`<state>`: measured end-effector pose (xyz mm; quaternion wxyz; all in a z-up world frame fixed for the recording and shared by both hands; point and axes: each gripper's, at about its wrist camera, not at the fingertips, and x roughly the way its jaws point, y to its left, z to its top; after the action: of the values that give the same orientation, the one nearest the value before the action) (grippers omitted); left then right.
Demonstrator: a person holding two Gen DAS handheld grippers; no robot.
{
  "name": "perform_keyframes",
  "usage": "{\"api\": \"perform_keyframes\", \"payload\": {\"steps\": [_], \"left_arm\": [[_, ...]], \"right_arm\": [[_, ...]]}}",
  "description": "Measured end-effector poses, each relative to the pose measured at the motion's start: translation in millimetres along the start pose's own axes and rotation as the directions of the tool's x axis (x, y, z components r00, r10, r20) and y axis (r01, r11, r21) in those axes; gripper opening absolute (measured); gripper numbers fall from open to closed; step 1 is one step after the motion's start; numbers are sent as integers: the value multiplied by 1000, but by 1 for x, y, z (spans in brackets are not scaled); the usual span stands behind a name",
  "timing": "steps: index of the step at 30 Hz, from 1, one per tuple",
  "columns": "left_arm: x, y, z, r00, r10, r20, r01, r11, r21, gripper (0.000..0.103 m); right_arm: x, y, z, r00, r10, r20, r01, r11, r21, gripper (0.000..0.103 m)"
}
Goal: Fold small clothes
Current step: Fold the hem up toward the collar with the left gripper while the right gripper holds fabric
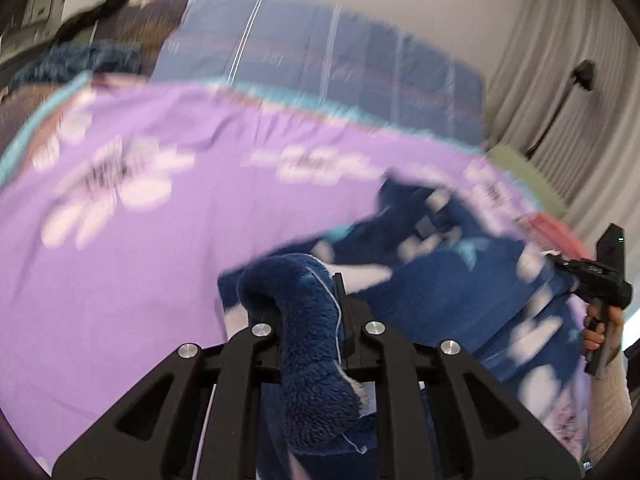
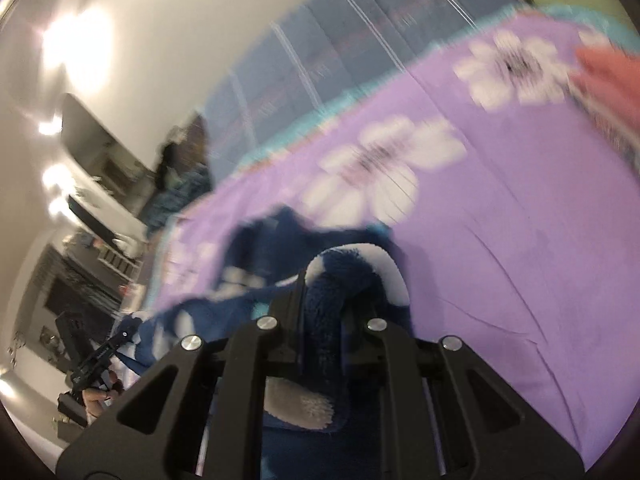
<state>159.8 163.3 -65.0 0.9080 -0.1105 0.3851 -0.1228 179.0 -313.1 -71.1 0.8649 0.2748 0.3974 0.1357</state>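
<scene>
So, both pinching the blue fleece garment: left gripper one corner, right gripper the other. Stretched sideways between them above the purple bedsheet

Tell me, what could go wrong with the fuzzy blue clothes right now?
1. Each gripper, left gripper and right gripper, pinches only a small bunched edge of the blue garment, so the fleece might slip out.
2. The garment hangs crumpled between them over the purple sheet, so it may land wrinkled and fold crooked.
3. The pink item lies nearby on the bed and could get caught underneath.
</scene>
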Motion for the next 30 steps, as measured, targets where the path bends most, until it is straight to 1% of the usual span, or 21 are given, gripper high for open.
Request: {"api": "perform_keyframes", "payload": {"steps": [2, 4, 8, 9, 10, 11, 12, 13, 15, 16, 17, 19, 20, 22, 24, 25, 26, 27, 28, 29, 30], "left_arm": [[9, 7, -8, 1000, -21, 14, 21, 1000, -21, 19], [4, 10, -10, 998, -57, 38, 58, 998, -35, 19], [-4, 6, -10, 997, -55, 49, 55, 998, -10, 22], [-8, 4, -10, 997, -56, 52, 56, 998, -7, 25], [-13, 4, -11, 996, -64, 57, 65, 998, -11, 28], [-18, 4, -11, 995, -80, 62, 82, 996, -20, 36], [-24, 4, -13, 993, -96, 68, 98, 995, -28, 48], [-32, 4, -14, 991, -111, 80, 114, 993, -35, 53], [-54, 3, -19, 987, -119, 109, 121, 993, -10, 56], [-60, 3, -21, 986, -115, 117, 116, 993, 2, 57], [-73, 4, -27, 987, -94, 132, 92, 995, 25, 61], [-85, 5, -34, 989, -53, 140, 44, 997, 65, 63], [-90, 6, -39, 992, -15, 128, 3, 995, 97, 63], [-90, 7, -45, 995, 33, 98, -48, 988, 147, 63], [-83, 5, -52, 995, 76, 60, -87, 974, 209, 63], [-72, 0, -55, 993, 110, 31, -114, 959, 260, 64], [-65, -2, -55, 992, 128, 22, -129, 948, 292, 72], [-51, -7, -53, 987, 157, 28, -157, 923, 350, 78], [-43, -10, -48, 986, 160, 41, -164, 915, 368, 78], [-39, -9, -44, 986, 158, 46, -164, 916, 367, 78], [-32, -11, -32, 987, 148, 56, -158, 922, 352, 78]], "right_arm": [[10, -15, -5, 1000, 19, -12, -18, 999, 43, 13], [7, -19, -6, 999, 48, -8, -47, 997, 57, 12], [-3, -9, -8, 999, 41, -6, -41, 999, -2, 15], [-6, -7, -8, 999, 40, -3, -40, 999, -13, 17], [-9, -5, -9, 999, 42, 0, -42, 999, -20, 22], [-14, -4, -9, 999, 50, 4, -50, 998, -26, 27], [-20, -2, -11, 998, 59, 11, -58, 998, -35, 40], [-28, 1, -12, 998, 61, 21, -60, 997, -53, 48], [-44, 9, -14, 998, 52, 36, -47, 992, -121, 50], [-51, 12, -16, 998, 39, 46, -31, 986, -162, 57], [-58, 14, -18, 998, 17, 59, -5, 978, -206, 61], [-70, 18, -26, 995, -68, 79, 90, 941, -327, 65], [-72, 17, -29, 991, -103, 81, 125, 924, -363, 65], [-70, 16, -38, 978, -195, 74, 208, 873, -442, 65], [-63, 16, -44, 967, -250, 56, 244, 834, -495, 65], [-57, 17, -46, 965, -259, 40, 242, 823, -515, 65], [-50, 19, -48, 966, -257, 22, 229, 817, -530, 65], [-41, 23, -47, 969, -245, 6, 209, 812, -545, 65], [-35, 25, -44, 971, -238, 6, 202, 809, -553, 65], [-26, 29, -37, 974, -227, 10, 194, 810, -553, 65], [-19, 31, -30, 975, -221, 13, 193, 817, -544, 65]]}}
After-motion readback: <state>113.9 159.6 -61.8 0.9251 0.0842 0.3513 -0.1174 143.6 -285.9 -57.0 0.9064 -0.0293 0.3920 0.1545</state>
